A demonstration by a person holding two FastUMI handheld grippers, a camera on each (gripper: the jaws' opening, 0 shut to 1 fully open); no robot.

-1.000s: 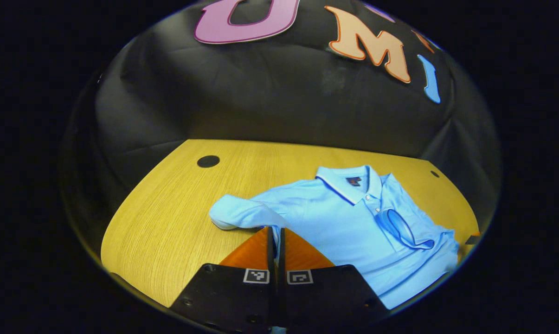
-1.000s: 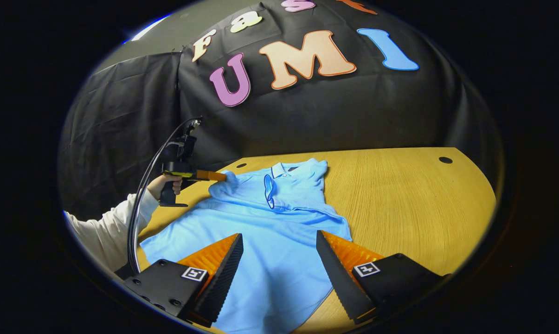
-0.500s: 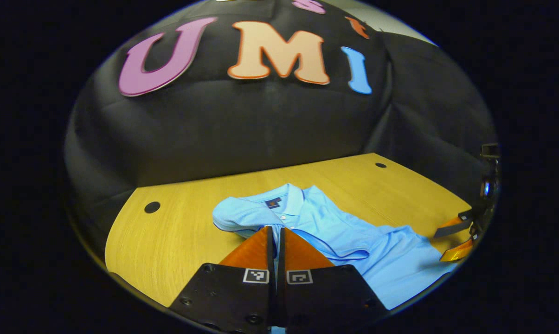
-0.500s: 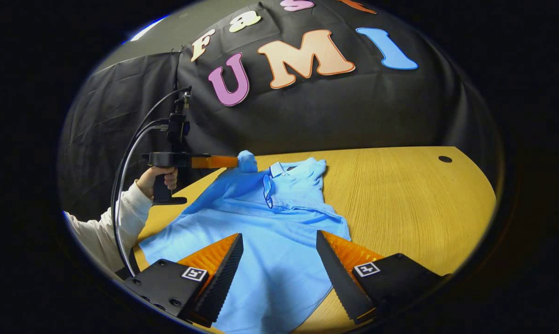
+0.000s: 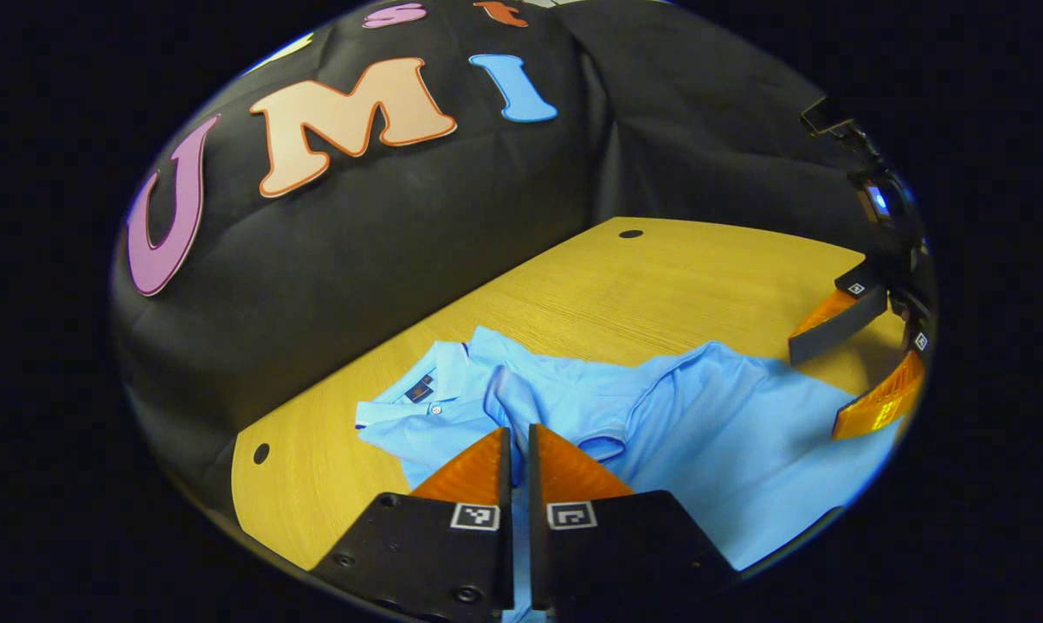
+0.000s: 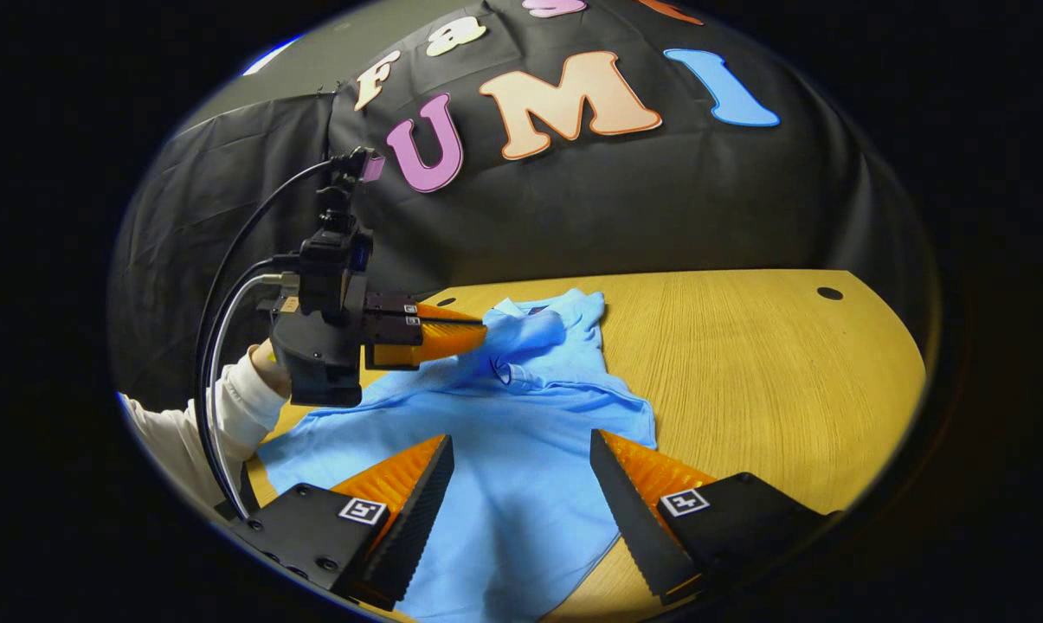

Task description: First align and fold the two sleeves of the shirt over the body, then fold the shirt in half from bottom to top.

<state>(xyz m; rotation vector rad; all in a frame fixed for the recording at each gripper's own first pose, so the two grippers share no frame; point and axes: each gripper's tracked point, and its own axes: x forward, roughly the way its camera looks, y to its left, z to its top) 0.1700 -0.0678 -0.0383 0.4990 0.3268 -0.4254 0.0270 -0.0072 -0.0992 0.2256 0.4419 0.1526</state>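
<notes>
A light blue polo shirt point(image 6: 521, 441) lies on the wooden table point(image 6: 763, 372), collar point(image 5: 426, 389) towards the booth wall. My left gripper point(image 5: 519, 437) is shut on the shirt's left sleeve point(image 6: 530, 333) and holds it lifted over the chest; in the right gripper view that gripper point(image 6: 478, 333) reaches in from the left, held by a hand with a white sleeve point(image 6: 201, 424). The other sleeve lies folded on the body, its dark-edged cuff point(image 6: 504, 374) showing. My right gripper point(image 6: 521, 450) hovers open above the lower body of the shirt; in the left gripper view it point(image 5: 859, 363) stands at the far right.
The table has small dark round holes point(image 6: 829, 293) point(image 5: 631, 234) point(image 5: 261, 452) near its back edge. Bare wood point(image 6: 746, 346) stretches to the right of the shirt. Black cloth walls stand close behind the table. A cable point(image 6: 227, 285) loops from the left gripper.
My left gripper has lifted the sleeve off the table and carried it right, over the collar and chest, turning as it went. The right gripper has stayed open in place.
</notes>
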